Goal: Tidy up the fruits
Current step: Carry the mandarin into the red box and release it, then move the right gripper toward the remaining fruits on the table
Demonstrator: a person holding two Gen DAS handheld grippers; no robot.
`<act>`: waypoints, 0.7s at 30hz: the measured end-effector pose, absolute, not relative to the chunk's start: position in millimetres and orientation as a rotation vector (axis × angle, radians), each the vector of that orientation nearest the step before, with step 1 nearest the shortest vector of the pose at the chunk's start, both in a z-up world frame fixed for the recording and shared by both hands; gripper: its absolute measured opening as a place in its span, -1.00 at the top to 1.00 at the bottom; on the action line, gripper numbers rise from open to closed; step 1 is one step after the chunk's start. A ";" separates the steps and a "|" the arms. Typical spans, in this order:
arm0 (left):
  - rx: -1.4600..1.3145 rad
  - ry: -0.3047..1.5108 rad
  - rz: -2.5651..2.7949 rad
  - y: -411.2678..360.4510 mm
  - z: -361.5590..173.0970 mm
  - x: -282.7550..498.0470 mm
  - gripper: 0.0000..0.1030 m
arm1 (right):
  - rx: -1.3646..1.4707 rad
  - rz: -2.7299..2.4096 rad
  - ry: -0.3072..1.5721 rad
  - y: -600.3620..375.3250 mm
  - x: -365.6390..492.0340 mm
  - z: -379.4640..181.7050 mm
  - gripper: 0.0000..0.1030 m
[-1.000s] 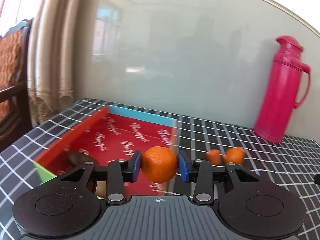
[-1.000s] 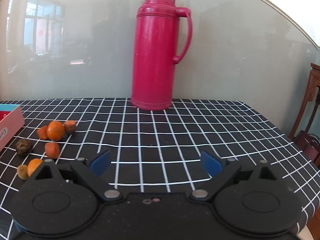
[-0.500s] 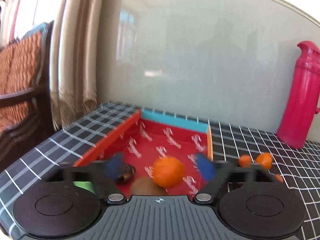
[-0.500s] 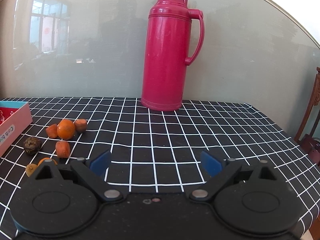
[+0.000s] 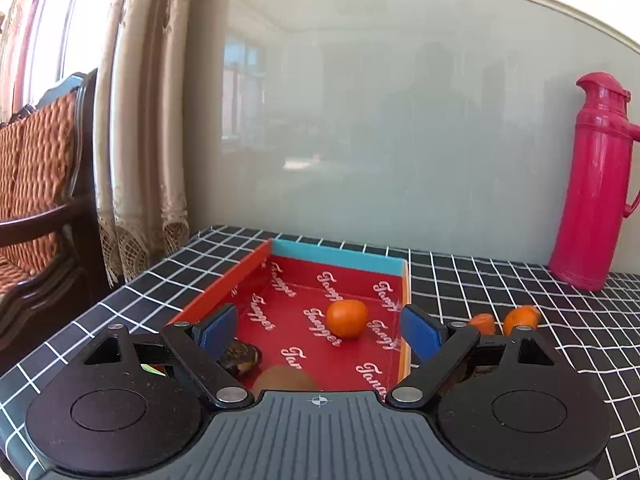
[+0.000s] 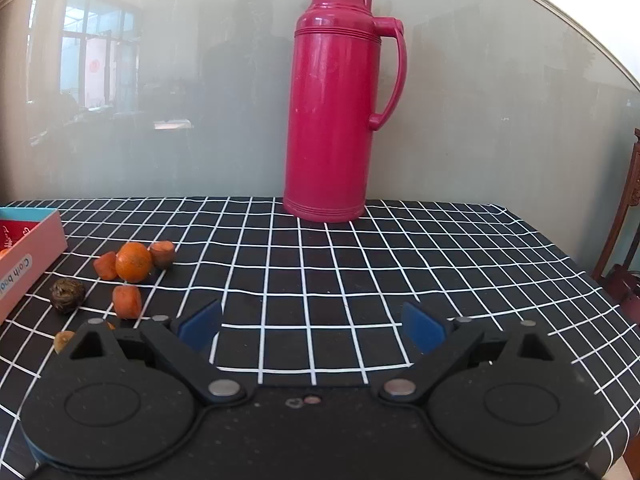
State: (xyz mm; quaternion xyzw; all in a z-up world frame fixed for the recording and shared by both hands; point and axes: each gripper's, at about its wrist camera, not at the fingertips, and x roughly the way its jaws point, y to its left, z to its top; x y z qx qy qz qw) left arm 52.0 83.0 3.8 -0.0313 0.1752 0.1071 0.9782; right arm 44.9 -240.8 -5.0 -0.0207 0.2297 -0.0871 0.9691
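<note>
left gripper spread wide, just opened, gripping nothing, above red box; orange resting on box floor near its right wall. right gripper spread too, empty; loose fruits beside box's right side.

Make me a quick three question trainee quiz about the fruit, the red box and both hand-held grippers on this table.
1. True or false: the left hand-held gripper grips the orange.
2. Where does that orange lie? A) on the tablecloth B) in the red box C) beside the pink thermos
3. Fill in: the right hand-held gripper is ____ and holds nothing.

Key:
1. False: it is open, and the orange rests on the box floor.
2. B.
3. Open.
</note>
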 end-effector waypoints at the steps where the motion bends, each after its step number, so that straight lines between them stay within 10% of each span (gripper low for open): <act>1: -0.063 0.349 0.220 84.1 3.9 51.1 -0.70 | -0.043 -0.172 0.463 -239.4 45.0 -4.6 -0.88; 21: -0.095 0.336 0.328 137.6 2.0 33.5 -0.82 | -0.066 -0.069 0.422 -192.2 57.4 1.1 -0.73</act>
